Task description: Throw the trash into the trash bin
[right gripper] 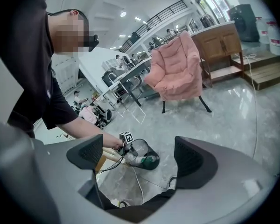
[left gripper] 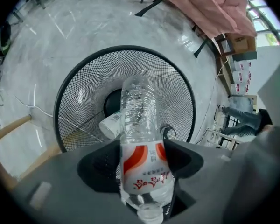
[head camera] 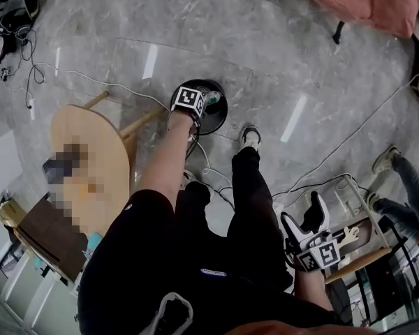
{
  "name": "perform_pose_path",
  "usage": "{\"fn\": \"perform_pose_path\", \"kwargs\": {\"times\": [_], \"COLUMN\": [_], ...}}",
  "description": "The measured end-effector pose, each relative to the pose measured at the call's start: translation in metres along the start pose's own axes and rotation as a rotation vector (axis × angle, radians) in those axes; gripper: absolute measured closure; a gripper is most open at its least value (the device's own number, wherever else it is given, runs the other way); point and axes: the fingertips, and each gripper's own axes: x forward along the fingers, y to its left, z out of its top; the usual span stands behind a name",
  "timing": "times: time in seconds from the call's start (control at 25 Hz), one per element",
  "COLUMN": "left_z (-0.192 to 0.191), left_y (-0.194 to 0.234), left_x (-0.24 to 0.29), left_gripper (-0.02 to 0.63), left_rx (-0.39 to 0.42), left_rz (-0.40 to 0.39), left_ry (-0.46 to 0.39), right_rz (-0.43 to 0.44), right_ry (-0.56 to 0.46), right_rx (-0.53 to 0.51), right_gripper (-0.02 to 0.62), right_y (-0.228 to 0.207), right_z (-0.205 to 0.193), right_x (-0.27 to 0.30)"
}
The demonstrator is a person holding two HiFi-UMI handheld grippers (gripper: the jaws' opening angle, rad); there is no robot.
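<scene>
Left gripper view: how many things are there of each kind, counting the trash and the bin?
Clear plastic bottle with red-and-white label: 1
White cup-like container in the bin: 1
Black wire-mesh bin: 1
Total: 3

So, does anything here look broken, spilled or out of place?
Nothing stands out. The left claw grips a clear bottle over the mesh bin, where a white cup lies tipped, as trash would.
</scene>
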Motion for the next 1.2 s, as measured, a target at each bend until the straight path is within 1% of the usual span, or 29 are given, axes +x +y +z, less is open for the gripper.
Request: {"fn": "perform_pose_path", "kwargs": {"times": [0.2,0.32,0.48,0.6,0.72,0.8,0.88,0.96,1.04,1.08,1.2], "left_z": [0.011,0.013,0.019,0.021,0.02,0.02,0.022,0.021,0.017,0.017,0.016], "left_y": [0.002,0.0,-0.005,-0.008,-0.009,-0.008,-0.006,-0.005,-0.006,-0.007,-0.018], "left_x": [0.009,0.014,0.011,0.006,0.003,0.003,0.001,-0.003,-0.01,-0.016,-0.048], "left_gripper": [0.304,0.299,0.298,0.296,0.294,0.291,0.268,0.242,0.242,0.242,0.244], "left_rx": [-0.036,-0.06,-0.088,-0.102,-0.106,-0.104,-0.095,-0.083,-0.069,-0.062,-0.051], "left_rz": [-0.04,-0.067,-0.088,-0.109,-0.122,-0.125,-0.124,-0.127,-0.135,-0.14,-0.177], "left_ry": [0.009,0.009,-0.012,-0.027,-0.033,-0.04,-0.06,-0.077,-0.105,-0.137,-0.294], "right_rz": [0.022,0.019,0.0,0.017,0.044,0.046,0.039,0.043,0.057,0.064,0.091], "right_ry": [-0.005,0.008,0.054,0.053,0.019,0.032,0.059,0.063,0.051,0.049,0.058], "right_rx": [0.027,0.027,0.014,0.004,-0.021,-0.019,-0.006,-0.009,-0.025,-0.032,-0.047], "right_gripper": [0.087,0.087,0.087,0.087,0.087,0.086,0.087,0.087,0.086,0.086,0.087], "right_y": [0.008,0.01,0.007,0.01,0.015,0.016,0.018,0.02,0.022,0.023,0.033], "right_z": [-0.004,-0.008,-0.016,-0.016,-0.014,-0.017,-0.022,-0.026,-0.027,-0.027,-0.022], "right_x": [0.009,0.011,0.008,0.007,0.008,0.008,0.009,0.01,0.009,0.01,0.015]}}
